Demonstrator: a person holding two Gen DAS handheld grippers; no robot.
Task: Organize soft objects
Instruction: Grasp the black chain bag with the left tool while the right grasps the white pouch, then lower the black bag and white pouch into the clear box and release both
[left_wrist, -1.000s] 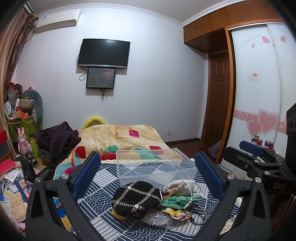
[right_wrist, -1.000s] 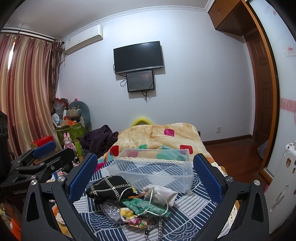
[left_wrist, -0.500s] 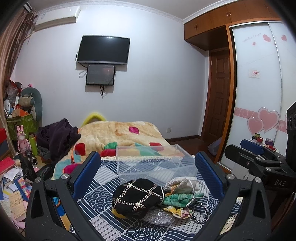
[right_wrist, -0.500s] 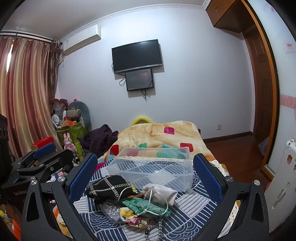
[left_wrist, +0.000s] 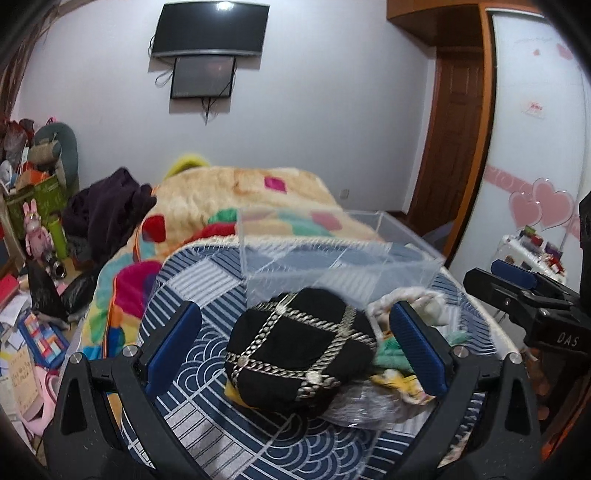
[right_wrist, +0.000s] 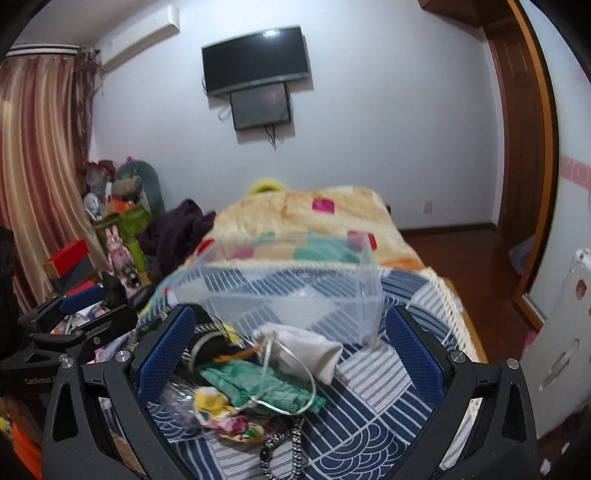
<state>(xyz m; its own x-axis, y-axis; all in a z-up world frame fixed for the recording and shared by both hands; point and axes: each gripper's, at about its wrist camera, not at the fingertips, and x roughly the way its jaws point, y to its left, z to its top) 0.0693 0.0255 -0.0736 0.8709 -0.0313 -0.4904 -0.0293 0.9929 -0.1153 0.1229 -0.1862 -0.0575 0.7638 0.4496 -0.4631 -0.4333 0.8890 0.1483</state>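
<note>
Both grippers held level, jaws spread wide.
The left gripper (left_wrist: 295, 347) and right gripper (right_wrist: 286, 349) each point toward the far wall, blue pads well apart, gripping nothing; each shows at the edge of the other's view.

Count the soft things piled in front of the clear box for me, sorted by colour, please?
Black with silver chains: 1, the black bag
White: 1, the white pouch
Green: 1, the green cloth
Yellow floral: 1, the floral cloth
Total: 4 soft things, all outside the clear box; more may be hidden underneath.
</note>
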